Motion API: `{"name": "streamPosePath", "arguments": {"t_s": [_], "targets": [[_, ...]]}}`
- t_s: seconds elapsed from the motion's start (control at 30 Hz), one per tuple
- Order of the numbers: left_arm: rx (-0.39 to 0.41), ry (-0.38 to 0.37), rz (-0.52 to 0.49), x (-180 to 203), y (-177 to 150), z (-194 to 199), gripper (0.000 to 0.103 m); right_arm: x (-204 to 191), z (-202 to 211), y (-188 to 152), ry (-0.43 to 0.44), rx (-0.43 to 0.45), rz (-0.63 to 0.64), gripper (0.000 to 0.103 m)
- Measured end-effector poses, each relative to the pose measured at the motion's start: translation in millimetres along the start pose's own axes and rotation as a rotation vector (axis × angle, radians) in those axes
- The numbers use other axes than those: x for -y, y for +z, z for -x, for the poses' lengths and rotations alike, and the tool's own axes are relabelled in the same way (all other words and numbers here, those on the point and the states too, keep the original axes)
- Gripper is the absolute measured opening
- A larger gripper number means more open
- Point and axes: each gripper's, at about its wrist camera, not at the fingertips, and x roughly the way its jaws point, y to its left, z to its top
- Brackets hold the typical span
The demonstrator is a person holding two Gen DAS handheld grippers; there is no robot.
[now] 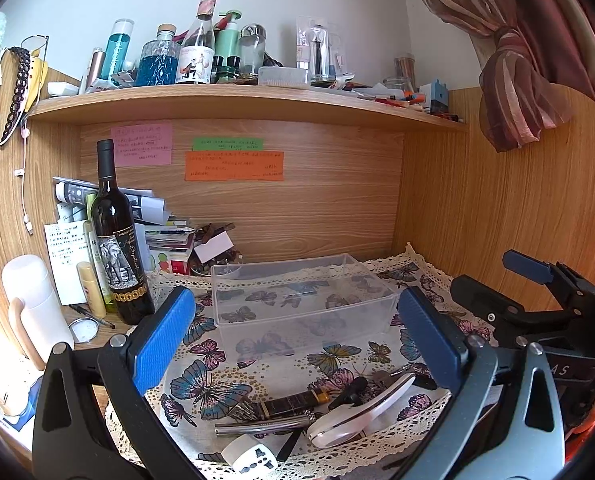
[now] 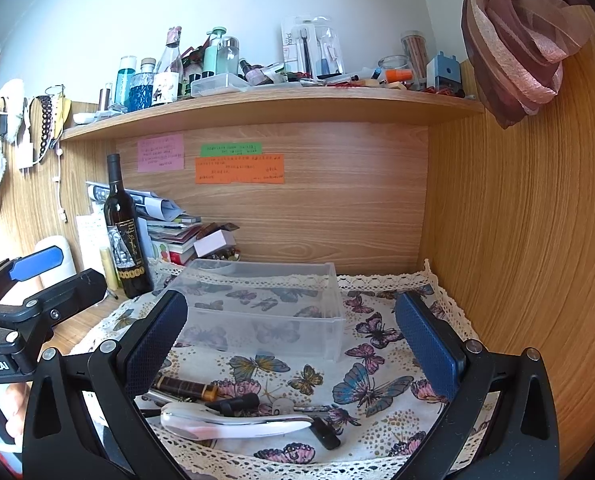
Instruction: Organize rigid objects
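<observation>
Both grippers empty. My left gripper (image 1: 295,334) stood wide open above the cloth; right gripper (image 2: 293,344) the same. Step, as I judged it: before the first pick. Small items lay at the near cloth edge, in front of the clear bin (image 1: 301,300): silver pen (image 1: 263,426), dark tube (image 1: 293,402), magnifier (image 1: 361,412), its long axis rising rightward. Next move needs descent and centring over one item.
</observation>
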Motion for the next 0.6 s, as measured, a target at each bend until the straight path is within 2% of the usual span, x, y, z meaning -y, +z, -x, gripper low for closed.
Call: {"name": "streamPosePath", "arguments": {"t_s": [0.5,0.57,0.6], "targets": [[-0.012,-0.024,0.019,-6,-2,-4,0.103,1,-3,-2,0.031,-0.008,-0.002,0.103],[-0.022,-0.026,0.036,-11,-3,-6,0.102,3,-5,-4,0.033,-0.015,-0.010,0.101],[-0.028,-0.023,0.045,-14,-3,-7,0.099,5,-7,-5,0.028,-0.026,-0.013,0.097]]}}
